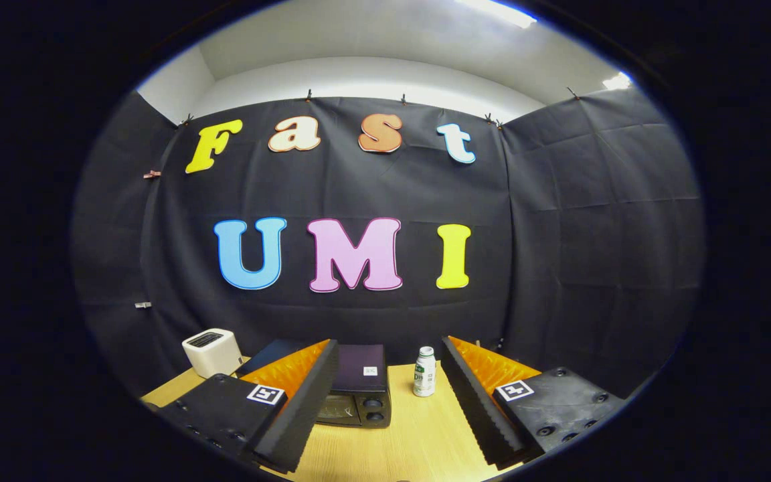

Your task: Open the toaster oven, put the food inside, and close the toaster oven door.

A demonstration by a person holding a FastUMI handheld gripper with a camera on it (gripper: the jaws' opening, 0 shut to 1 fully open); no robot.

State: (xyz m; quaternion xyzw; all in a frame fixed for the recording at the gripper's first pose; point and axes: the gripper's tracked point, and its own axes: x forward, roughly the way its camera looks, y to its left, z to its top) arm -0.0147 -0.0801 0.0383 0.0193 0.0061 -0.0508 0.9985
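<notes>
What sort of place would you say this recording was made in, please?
Most likely a small recording booth staged as a kitchen counter: black cloth clipped up as walls, a wooden table carrying a toaster oven, a white toaster and a small bottle. The gripper hangs open above the table.

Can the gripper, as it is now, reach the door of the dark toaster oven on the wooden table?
Probably yes: the gripper is open, and the dark toaster oven sits just ahead between its fingers, nothing between.
</notes>
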